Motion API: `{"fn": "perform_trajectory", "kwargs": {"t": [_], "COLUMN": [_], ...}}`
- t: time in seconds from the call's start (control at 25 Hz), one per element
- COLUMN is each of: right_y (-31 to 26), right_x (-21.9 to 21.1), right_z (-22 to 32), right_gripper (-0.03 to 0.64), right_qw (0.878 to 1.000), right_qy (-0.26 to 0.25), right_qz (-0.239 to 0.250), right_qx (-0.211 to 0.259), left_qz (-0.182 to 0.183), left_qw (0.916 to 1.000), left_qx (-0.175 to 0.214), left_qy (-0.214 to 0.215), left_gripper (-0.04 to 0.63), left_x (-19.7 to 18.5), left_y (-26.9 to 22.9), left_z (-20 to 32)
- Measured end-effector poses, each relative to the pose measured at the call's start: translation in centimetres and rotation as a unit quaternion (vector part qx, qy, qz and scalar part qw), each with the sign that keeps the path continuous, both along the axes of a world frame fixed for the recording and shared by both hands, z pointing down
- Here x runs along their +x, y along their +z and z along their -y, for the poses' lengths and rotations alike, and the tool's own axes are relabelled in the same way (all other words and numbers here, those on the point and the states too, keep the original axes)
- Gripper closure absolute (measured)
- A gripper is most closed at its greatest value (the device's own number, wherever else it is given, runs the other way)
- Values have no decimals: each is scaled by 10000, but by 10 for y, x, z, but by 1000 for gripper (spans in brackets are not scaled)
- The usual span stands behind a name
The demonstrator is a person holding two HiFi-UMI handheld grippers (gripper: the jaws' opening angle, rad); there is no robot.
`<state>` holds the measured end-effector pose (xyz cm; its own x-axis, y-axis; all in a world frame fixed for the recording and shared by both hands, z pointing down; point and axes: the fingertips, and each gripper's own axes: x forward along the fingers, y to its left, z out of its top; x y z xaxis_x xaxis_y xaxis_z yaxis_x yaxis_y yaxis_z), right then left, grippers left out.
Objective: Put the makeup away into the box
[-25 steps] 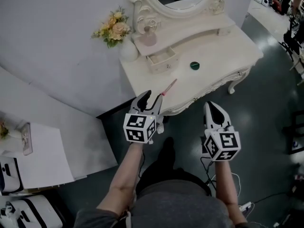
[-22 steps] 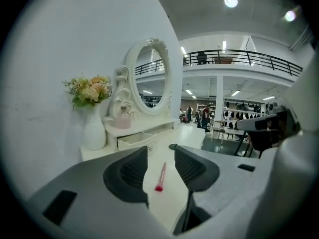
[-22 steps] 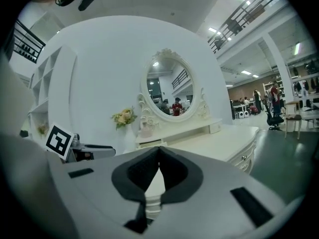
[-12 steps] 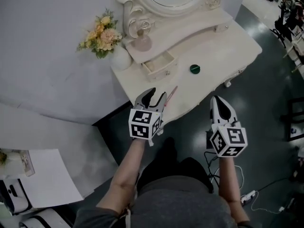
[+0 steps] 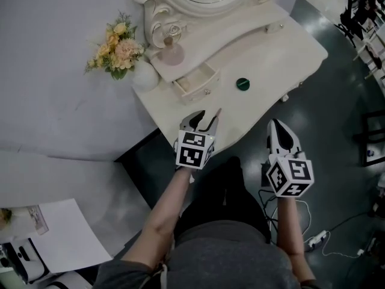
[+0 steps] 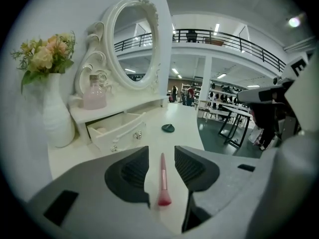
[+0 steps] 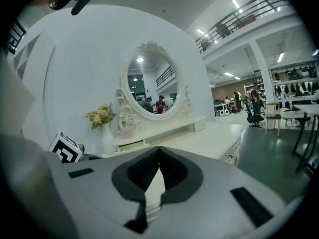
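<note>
In the head view the left tool (image 5: 200,120) is hovering at the worktop (image 5: 271,47) edge, the right tool (image 5: 281,132) over the floor (image 5: 337,101). In the left gripper view its jaws are standing apart around the pink brush (image 6: 163,176), which is lying on the worktop. In the right gripper view the jaws are touching, empty.

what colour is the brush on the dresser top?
The makeup brush is pink, with the bristle end a slightly deeper pink; clearest in the left gripper view.
</note>
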<state>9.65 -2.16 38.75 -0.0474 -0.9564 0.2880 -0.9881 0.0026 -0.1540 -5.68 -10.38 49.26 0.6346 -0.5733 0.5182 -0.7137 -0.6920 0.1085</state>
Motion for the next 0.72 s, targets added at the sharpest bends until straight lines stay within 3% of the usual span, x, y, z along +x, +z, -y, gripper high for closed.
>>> {"fn": "perform_trajectory", "kwargs": {"t": [0.44,0.72], "right_y": [8,11], "right_x": [10,18], "right_z": [17,27], "right_gripper": [613,612], "right_qw": [9999,9998], "right_qy": [-16,-48], "right_qz": [138,188], "right_qx": [-42,-88], "left_qz": [836,1260], "left_qw": [9929,9864], "left_qx": [-700,-930], "left_qy": [468,491], "left_gripper": [439,463], "left_x": [18,21], "left_y": [51,72], "left_z": [-1,0]}}
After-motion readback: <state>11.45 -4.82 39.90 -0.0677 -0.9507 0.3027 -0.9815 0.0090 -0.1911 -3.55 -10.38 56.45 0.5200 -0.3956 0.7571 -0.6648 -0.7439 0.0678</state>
